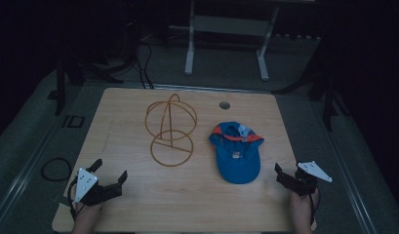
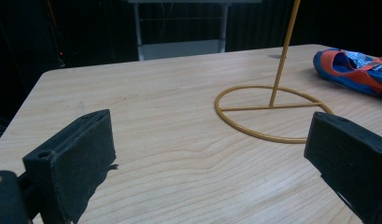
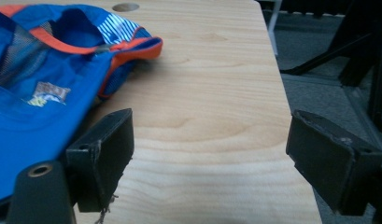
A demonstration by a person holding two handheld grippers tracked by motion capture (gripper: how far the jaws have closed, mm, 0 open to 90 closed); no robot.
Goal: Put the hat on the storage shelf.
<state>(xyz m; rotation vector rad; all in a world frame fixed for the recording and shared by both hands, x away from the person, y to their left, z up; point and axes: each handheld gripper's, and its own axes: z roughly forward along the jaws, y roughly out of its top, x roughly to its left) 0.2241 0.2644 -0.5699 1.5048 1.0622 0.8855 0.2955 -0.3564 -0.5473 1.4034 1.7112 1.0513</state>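
Cap [image 1: 237, 152], blue w/ orange trim, lies flat on the wooden table [image 1: 138, 209], right of centre, crown end toward the far edge and brim toward the person; just beside it, to its left and apart from it, stands the gold wire hat stand [image 1: 170, 130]. Judging by looks, the work is prob. getting the cap onto that stand. Handling guess: cap is light, soft fabric w/ mesh panels, will sag and fold when lifted; brim looks stiffer, so brim edge or the orange-trimmed rim near the back strap is the best place to pinch, ideally one side per gripper to keep it open. Not slippery, not fragile. Stand is thin wire, light, rigid, could tip or slide if bumped, since its ring base just rests on the wood. Left gripper [image 1: 109, 176] rests at the near-left corner, jaws spread wide, nothing between them; its own view looks across bare wood toward the stand's ring base [image 2: 272, 113]. Right gripper [image 1: 289, 174] sits at the near-right edge, jaws likewise apart and empty, cap fabric [image 3: 48, 93] just left of its left jaw, not touching as far as can be told. Count: 1 cap, 1 stand, 2 grippers, 1 table, 1 round hole [image 1: 225, 105] in the tabletop near the far edge.
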